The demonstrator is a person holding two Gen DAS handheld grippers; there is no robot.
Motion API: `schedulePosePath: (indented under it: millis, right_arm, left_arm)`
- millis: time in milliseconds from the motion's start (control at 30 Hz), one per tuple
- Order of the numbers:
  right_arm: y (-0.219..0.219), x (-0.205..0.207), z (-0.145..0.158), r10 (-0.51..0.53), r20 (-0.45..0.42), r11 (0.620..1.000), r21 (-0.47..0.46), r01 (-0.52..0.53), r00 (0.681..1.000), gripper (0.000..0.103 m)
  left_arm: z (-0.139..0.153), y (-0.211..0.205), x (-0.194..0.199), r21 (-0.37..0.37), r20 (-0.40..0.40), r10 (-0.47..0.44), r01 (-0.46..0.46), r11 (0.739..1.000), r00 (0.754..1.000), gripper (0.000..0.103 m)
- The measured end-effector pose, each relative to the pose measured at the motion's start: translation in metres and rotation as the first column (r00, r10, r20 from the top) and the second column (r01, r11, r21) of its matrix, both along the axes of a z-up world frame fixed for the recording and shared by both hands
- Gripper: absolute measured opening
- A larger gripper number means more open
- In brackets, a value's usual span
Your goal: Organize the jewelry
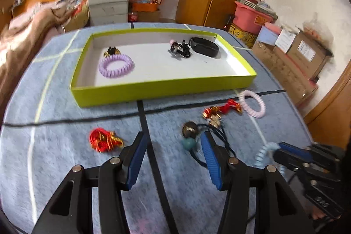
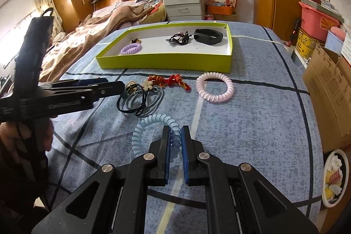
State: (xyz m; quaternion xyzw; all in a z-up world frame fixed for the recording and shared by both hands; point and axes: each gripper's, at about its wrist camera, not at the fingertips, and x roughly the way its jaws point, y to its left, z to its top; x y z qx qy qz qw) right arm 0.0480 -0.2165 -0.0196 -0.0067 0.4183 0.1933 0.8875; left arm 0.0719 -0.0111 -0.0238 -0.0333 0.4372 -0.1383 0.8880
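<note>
Bedspread (image 2: 252, 124): blue, lined, and it carries everything, tray at the far side, loose pieces nearer the grippers.
Tray (image 2: 166, 61): lime-green, long axis running left to right, straight ahead of and well apart from the right gripper; already in it are a purple coil (image 2: 131, 48), a black band (image 2: 208, 36) and a dark tangle of ties.
Key relation: the tray lies forward of the clamped coil, so I judge the carry runs straight away from the camera, over the pink coil (image 2: 214, 87) and the red knots.
Nearer hand: the right one has the piece; the left is busy elsewhere.
Right gripper (image 2: 175, 142): jaws together, clamped on the pale blue coil (image 2: 151, 124).
Blue coil: its near arc is pinched between the pads, the rest of the loop bulging out left and forward, low over the cloth.
Left gripper (image 1: 173, 146): jaws apart, nothing between them; the dark hair ties (image 1: 217, 135) with bell and bead sit at its right finger, the red cord (image 1: 103, 139) just left of its left finger.
</note>
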Motion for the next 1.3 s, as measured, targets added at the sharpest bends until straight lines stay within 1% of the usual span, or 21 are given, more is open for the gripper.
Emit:
schedulePosePath:
  millis: [33,233,367,433,567,600,700,767,800,867,1000,1033,1300]
  right_arm:
    - [-0.001,0.000,0.001,-0.001,0.001,1.000,0.005,0.001,1.000,0.010]
    - [-0.004,0.002,0.001,-0.001,-0.001,1.000,0.027,0.001,1.000,0.010]
    - [-0.004,0.003,0.001,0.000,-0.001,0.999,0.032,0.000,1.000,0.010]
    - [-0.004,0.003,0.001,0.002,-0.001,0.999,0.036,-0.002,1.000,0.010]
    - [-0.004,0.004,0.000,0.003,-0.002,0.999,0.037,-0.003,1.000,0.010]
    - [-0.004,0.004,0.000,0.002,-0.002,0.999,0.036,-0.002,1.000,0.010]
    - [-0.004,0.004,0.000,0.003,-0.001,0.999,0.038,-0.003,1.000,0.010]
    - [-0.004,0.005,0.000,0.001,-0.001,0.999,0.039,-0.001,1.000,0.010]
    - [-0.005,0.005,0.000,-0.001,-0.002,0.999,0.041,0.001,1.000,0.010]
    - [-0.006,0.004,0.000,-0.004,-0.004,0.999,0.042,0.004,1.000,0.010]
    - [-0.006,0.005,0.000,-0.005,-0.004,0.999,0.040,0.005,1.000,0.010]
    - [-0.006,0.005,0.000,-0.006,-0.004,0.999,0.040,0.006,1.000,0.010]
    - [-0.007,0.004,0.001,-0.012,0.001,0.999,0.040,0.012,1.000,0.010]
  left_arm:
    - [-0.001,-0.001,0.002,-0.004,-0.012,-0.004,0.004,1.000,1.000,0.054]
    - [-0.010,-0.011,0.011,0.047,-0.030,-0.014,0.015,0.999,0.999,0.054]
    - [-0.010,-0.014,0.015,0.076,-0.020,-0.004,0.006,0.997,1.000,0.054]
    - [-0.010,-0.015,0.015,0.105,-0.014,0.003,-0.001,0.994,1.000,0.051]
    - [-0.010,-0.021,0.013,0.168,0.004,-0.015,0.014,0.986,1.000,0.048]
    - [-0.010,-0.022,0.013,0.172,0.007,-0.022,0.021,0.985,1.000,0.047]
    - [-0.010,-0.024,0.015,0.176,0.009,-0.033,0.031,0.984,0.999,0.042]
    - [-0.009,-0.026,0.013,0.172,0.013,-0.053,0.050,0.984,0.999,0.030]
    - [-0.009,-0.028,0.012,0.169,0.013,-0.062,0.059,0.984,0.998,0.027]
    - [-0.009,-0.030,0.012,0.163,0.013,-0.076,0.073,0.984,0.997,0.018]
    - [-0.008,-0.029,0.012,0.148,0.010,-0.082,0.079,0.986,0.997,0.017]
    - [-0.008,-0.028,0.012,0.140,0.011,-0.081,0.078,0.987,0.997,0.015]
    - [-0.007,-0.019,0.012,0.068,0.004,-0.064,0.064,0.996,0.998,0.015]
